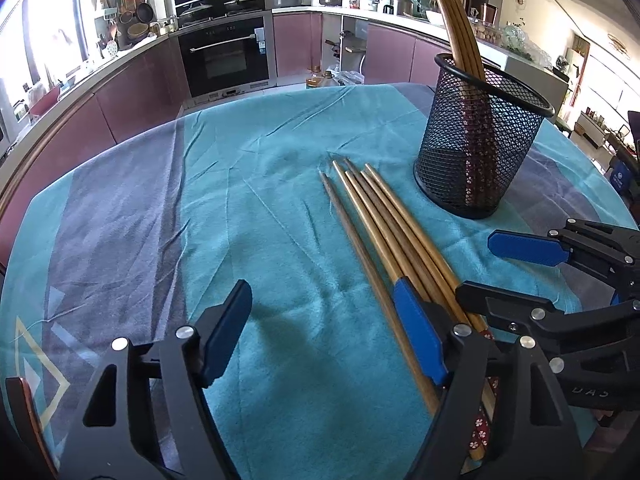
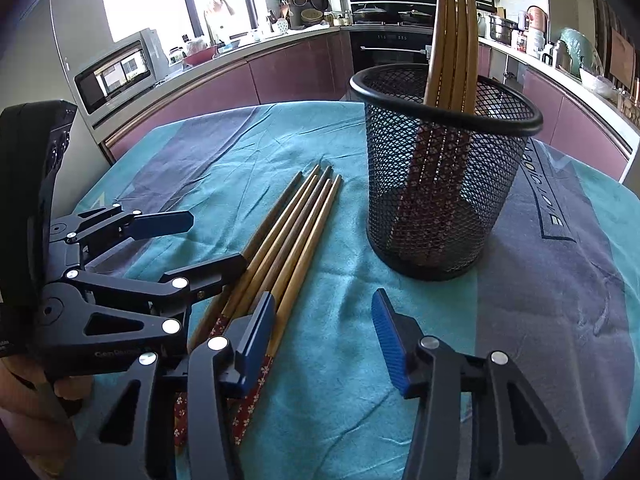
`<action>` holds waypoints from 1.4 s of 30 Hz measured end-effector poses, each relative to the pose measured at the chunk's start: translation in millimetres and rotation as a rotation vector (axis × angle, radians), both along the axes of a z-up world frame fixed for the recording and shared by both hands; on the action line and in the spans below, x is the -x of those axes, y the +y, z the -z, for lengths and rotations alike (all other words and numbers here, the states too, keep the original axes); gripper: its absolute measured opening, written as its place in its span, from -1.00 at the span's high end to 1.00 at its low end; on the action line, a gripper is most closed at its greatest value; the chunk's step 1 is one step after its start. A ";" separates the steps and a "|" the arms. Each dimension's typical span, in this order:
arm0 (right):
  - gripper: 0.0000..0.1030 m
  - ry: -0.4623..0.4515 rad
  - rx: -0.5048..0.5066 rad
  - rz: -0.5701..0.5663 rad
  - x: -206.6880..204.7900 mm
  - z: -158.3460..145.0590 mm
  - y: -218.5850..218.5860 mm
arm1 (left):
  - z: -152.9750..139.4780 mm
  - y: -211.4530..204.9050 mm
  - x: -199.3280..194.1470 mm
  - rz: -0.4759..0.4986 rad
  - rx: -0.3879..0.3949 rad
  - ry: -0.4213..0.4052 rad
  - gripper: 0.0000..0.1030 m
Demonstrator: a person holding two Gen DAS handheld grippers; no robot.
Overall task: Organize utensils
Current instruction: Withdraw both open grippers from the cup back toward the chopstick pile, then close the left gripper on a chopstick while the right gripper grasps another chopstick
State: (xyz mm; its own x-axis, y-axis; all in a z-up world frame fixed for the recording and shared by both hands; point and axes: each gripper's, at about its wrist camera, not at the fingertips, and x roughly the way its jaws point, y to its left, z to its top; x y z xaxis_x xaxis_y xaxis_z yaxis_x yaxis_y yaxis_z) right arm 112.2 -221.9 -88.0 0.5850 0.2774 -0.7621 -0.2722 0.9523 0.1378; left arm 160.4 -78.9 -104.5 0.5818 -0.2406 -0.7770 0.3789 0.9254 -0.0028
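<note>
My left gripper is spread wide with nothing between its blue pads; its right finger lies right against the bundle of loose chopsticks, while its left finger sits over bare cloth. My right gripper is also wide open and empty, its left pad resting over the patterned ends of that same bundle and its right pad over the cloth. Each gripper shows in the other's camera, close alongside: the left one enters the right wrist view from the left, and the right one enters the left wrist view from the right.

I count six loose chopsticks lying side by side on the tablecloth, tips pointing away from me and fanning slightly apart. Ahead of the right gripper, and ahead and to the right of the left one, stands one black mesh holder, upright, just beyond the loose tips but not touching them. Inside it stand four more chopsticks, leaning against the far rim with their narrow ends up.

The chopsticks are tan-brown wood, tapering to thin tips, with dark red floral handles at the thick end. The teal and grey-purple tablecloth is creased. Beyond the table runs a kitchen counter with mauve cabinets, a built-in oven and a microwave. A thumb shows at the lower left in the right wrist view.
</note>
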 end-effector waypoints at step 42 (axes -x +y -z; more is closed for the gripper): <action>0.89 -0.025 -0.144 -0.023 -6.0 -17.7 -15.2 | -13.0 -3.9 -7.0 0.024 0.157 0.037 0.85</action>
State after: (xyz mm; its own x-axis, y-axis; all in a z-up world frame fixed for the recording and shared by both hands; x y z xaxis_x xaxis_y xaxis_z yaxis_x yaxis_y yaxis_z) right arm 118.3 -237.1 -70.3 0.5953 0.3962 -0.6990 -0.2987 0.9168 0.2653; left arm 167.4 -82.8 -91.5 0.5460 -0.3742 -0.7496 0.3974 0.9033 -0.1615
